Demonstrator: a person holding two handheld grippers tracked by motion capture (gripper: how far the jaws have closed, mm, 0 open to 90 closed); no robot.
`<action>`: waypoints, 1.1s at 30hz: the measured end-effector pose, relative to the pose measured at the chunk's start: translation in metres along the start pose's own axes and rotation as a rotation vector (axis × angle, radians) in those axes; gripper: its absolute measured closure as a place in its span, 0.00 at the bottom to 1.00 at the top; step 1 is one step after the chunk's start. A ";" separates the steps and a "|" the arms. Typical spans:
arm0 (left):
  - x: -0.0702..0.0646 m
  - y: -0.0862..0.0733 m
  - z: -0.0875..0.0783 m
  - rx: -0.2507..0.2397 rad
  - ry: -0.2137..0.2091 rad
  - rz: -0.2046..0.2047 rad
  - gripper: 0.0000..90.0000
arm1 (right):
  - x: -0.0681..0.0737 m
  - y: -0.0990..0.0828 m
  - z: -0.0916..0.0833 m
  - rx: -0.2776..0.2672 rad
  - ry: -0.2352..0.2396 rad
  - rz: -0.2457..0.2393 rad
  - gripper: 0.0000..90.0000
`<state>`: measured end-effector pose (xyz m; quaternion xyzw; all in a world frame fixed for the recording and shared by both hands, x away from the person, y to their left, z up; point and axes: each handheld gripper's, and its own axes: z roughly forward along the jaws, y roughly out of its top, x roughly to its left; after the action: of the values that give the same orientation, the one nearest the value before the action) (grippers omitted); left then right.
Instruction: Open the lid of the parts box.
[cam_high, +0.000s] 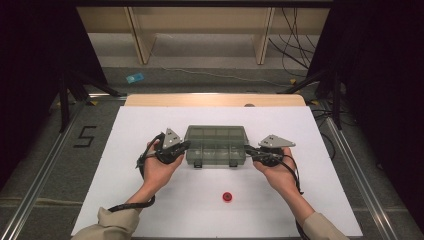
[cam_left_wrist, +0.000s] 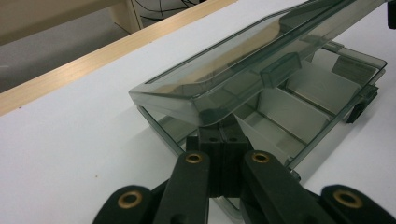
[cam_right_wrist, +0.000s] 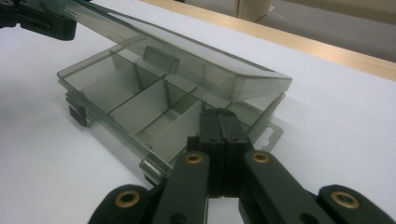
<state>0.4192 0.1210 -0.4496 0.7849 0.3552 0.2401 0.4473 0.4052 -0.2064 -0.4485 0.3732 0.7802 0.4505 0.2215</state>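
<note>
Fingers of both grippers, left (cam_high: 184, 146) and right (cam_high: 250, 150), are pressed together under the half-raised lid (cam_left_wrist: 243, 60) of the compartment box (cam_high: 215, 150) at table centre, 9 and 3 o'clock ends; uneven lift could slip the lid off and snap it down.

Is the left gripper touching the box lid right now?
Touching. In the left gripper view, the left gripper's closed jaws sit under the corner of the raised lid, pressed against its underside and propping it above the box.

grey floor (cam_high: 215, 77), wooden shelving (cam_high: 200, 22), dark curtains (cam_high: 380, 75)
</note>
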 end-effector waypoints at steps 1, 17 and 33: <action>0.000 0.001 0.000 0.000 -0.003 -0.003 1.00 | 0.000 0.000 -0.001 0.001 -0.006 -0.007 1.00; 0.002 0.005 0.000 -0.019 0.010 -0.006 1.00 | -0.001 0.004 0.007 -0.090 -0.134 -0.098 0.64; 0.011 0.002 -0.002 -0.041 0.096 0.050 0.65 | 0.002 0.006 0.017 -0.154 -0.158 -0.149 0.68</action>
<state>0.4253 0.1297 -0.4457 0.7719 0.3515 0.2956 0.4396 0.4176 -0.1934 -0.4518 0.3303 0.7490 0.4607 0.3429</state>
